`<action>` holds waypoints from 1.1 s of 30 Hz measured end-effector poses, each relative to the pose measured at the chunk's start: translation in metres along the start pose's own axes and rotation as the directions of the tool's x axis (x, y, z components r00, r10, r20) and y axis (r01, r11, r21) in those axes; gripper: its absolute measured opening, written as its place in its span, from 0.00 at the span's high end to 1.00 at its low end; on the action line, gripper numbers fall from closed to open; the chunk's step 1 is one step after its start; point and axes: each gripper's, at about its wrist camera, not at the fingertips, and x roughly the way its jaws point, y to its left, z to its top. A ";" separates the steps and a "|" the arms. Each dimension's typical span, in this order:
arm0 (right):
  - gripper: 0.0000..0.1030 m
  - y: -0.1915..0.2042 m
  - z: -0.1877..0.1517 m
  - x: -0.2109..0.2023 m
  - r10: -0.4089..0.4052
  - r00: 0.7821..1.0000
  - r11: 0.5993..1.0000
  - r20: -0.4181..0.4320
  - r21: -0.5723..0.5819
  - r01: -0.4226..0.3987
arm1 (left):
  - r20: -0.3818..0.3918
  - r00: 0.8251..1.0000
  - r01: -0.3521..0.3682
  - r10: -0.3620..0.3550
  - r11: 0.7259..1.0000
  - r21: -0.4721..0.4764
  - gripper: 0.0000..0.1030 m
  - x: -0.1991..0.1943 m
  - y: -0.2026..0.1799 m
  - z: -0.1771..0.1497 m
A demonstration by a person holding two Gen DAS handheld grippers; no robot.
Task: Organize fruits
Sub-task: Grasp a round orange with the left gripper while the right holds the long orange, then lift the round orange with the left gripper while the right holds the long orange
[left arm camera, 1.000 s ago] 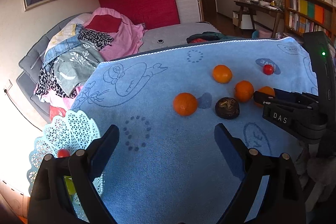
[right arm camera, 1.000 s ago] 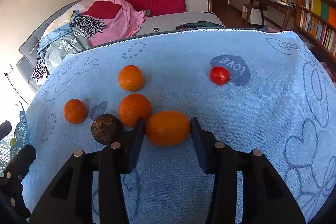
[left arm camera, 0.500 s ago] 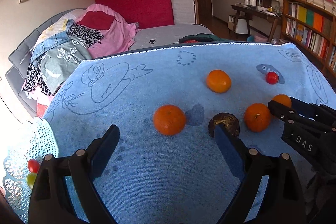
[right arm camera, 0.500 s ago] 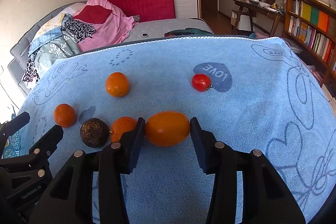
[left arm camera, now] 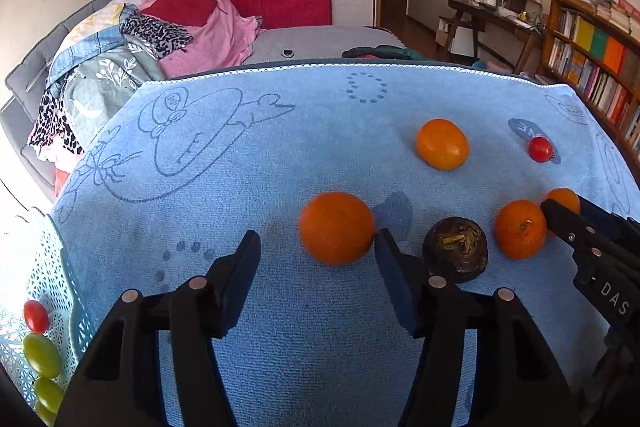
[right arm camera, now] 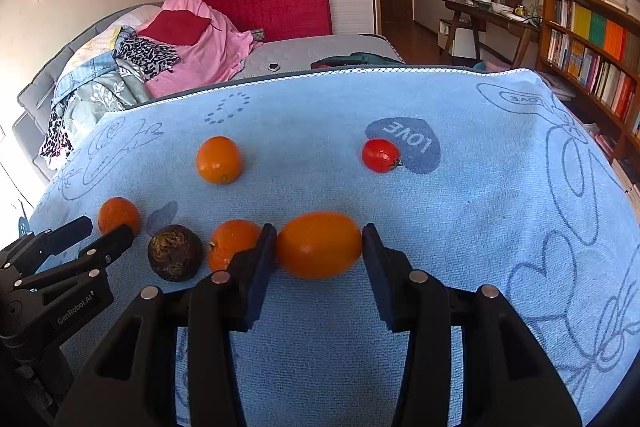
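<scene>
Fruits lie on a blue towel [left arm camera: 248,187]. My left gripper [left arm camera: 318,251] is open, its jaws either side of a round orange [left arm camera: 337,227]; the right finger touches it. My right gripper [right arm camera: 319,247] is shut on an oval orange fruit [right arm camera: 319,245], also partly visible in the left wrist view [left arm camera: 564,198]. Beside it lie another orange [right arm camera: 232,241], a dark brown fruit [right arm camera: 175,253], a far orange [right arm camera: 219,159] and a red cherry tomato [right arm camera: 380,155].
A white lattice tray [left arm camera: 44,291] at the towel's left edge holds a red tomato [left arm camera: 35,315] and green grapes [left arm camera: 42,355]. A bed with piled clothes [left arm camera: 132,43] lies behind the table; a bookshelf [left arm camera: 592,67] stands right.
My left gripper has moved forward and right until its jaws frame the round orange. The right gripper still grips the oval orange fruit, shifted slightly.
</scene>
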 end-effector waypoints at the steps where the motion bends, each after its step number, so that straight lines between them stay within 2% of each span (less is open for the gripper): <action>1: 0.56 0.000 0.000 0.000 0.000 1.000 1.000 0.000 0.000 0.000 | -0.003 1.000 0.003 -0.003 1.000 -0.002 0.42 0.002 0.001 0.002; 8: 0.56 -0.001 0.000 0.001 0.000 1.000 1.000 -0.002 0.004 0.000 | -0.026 0.999 0.027 -0.027 1.000 0.007 0.49 0.011 -0.001 0.006; 12: 0.56 -0.001 0.000 0.001 0.000 1.000 1.000 -0.002 0.004 0.000 | -0.019 0.999 0.048 -0.047 0.998 0.030 0.61 0.009 -0.004 0.005; 19: 0.56 -0.002 -0.001 0.001 0.002 1.000 1.000 -0.001 0.009 -0.002 | 0.006 0.999 0.048 -0.048 0.998 0.029 0.62 0.003 -0.004 0.003; 26: 0.56 -0.001 -0.001 0.000 0.001 1.000 1.000 -0.001 0.014 -0.001 | 0.049 0.999 -0.007 0.005 0.999 0.045 0.62 -0.010 -0.010 -0.002; 33: 0.56 -0.002 -0.001 0.000 0.002 1.000 1.000 -0.001 0.018 -0.002 | 0.043 0.998 -0.038 0.037 0.999 0.026 0.62 -0.022 -0.006 -0.011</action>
